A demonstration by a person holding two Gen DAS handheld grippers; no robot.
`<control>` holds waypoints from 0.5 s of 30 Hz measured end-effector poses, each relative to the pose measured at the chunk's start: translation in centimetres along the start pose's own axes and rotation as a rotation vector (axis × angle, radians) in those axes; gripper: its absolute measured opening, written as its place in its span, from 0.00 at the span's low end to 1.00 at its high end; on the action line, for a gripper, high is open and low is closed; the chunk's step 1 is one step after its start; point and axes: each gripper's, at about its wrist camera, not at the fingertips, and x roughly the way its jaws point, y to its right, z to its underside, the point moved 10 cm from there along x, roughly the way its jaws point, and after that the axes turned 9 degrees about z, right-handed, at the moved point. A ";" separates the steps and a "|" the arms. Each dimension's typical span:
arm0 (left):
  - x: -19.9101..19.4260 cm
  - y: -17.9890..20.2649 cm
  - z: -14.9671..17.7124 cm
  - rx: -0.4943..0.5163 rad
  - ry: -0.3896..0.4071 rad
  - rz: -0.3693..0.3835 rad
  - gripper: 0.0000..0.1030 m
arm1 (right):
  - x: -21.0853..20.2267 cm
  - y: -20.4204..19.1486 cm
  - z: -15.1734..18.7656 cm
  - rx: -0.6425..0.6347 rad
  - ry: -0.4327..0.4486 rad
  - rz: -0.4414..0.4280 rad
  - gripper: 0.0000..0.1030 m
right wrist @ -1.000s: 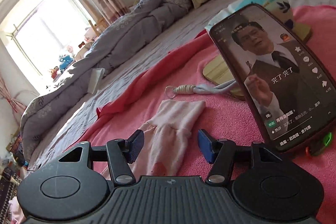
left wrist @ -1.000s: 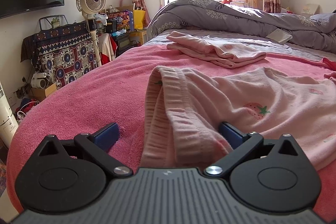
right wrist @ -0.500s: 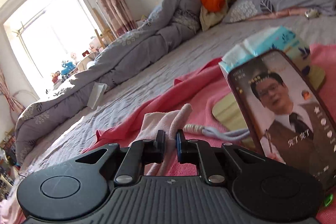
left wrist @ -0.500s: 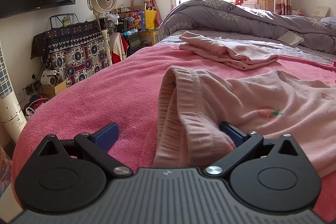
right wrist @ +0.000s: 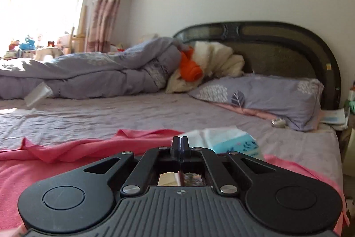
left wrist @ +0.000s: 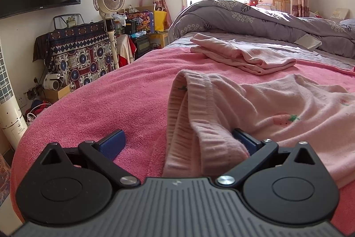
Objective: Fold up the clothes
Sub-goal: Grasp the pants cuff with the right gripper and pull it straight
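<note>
Right hand-held gripper now raised, cloth unseen.

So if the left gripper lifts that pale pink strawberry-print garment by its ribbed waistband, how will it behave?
The pale pink strawberry-print garment looks floppy: it already wrinkles on the pink towel blanket. Its ribbed waistband would probably sag and drape.

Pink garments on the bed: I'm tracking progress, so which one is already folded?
The far pink garment near the grey duvet is folded; the strawberry-print garment lies spread at the left gripper.
</note>
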 end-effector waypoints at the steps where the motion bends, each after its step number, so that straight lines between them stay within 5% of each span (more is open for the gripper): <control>1: 0.2 0.0 -0.1 -0.006 0.002 -0.006 1.00 | -0.1 0.0 0.1 -0.008 0.000 -0.048 0.02; 4: 0.4 0.0 -0.2 -0.025 0.009 -0.026 1.00 | -1.5 -1.4 0.6 0.010 -0.080 -0.250 0.09; 8: 0.4 -0.2 -0.2 -0.025 0.010 -0.023 1.00 | -3.3 -2.1 2.7 0.063 -0.247 -0.421 0.42; 15: 0.3 -0.2 -0.2 -0.027 0.013 -0.019 1.00 | -5.4 -0.2 8.3 0.160 -0.384 -0.393 0.55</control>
